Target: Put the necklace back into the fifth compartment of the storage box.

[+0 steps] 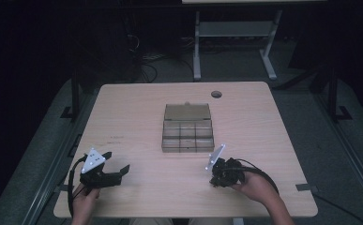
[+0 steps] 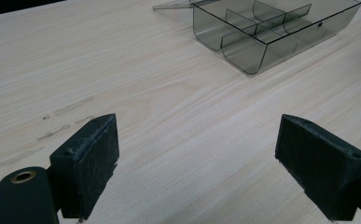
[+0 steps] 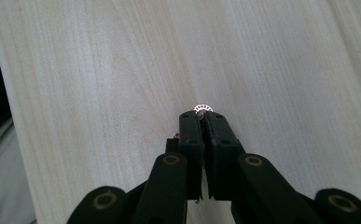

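Observation:
A smoky clear compartment box (image 1: 187, 136) stands open at the table's middle, its lid (image 1: 187, 111) laid back behind it; the box (image 2: 262, 32) also appears far ahead in the left gripper view, its compartments empty. My left gripper (image 1: 117, 161) rests at the near left, its jaws wide apart (image 2: 197, 154) over bare wood. Tilted down onto the tabletop near the front right is my right gripper (image 1: 215, 181). Its jaws are shut (image 3: 203, 115), and a tiny toothed metal washer (image 3: 203, 108) is pinched at their very tips, half of its ring peeking out.
The light wooden table (image 1: 137, 108) has a round cable hole (image 1: 216, 93) at the back. Faint scuff marks (image 2: 66, 107) lie ahead of the left gripper. Beyond the table stand another desk's white legs (image 1: 197, 47) on a dark floor.

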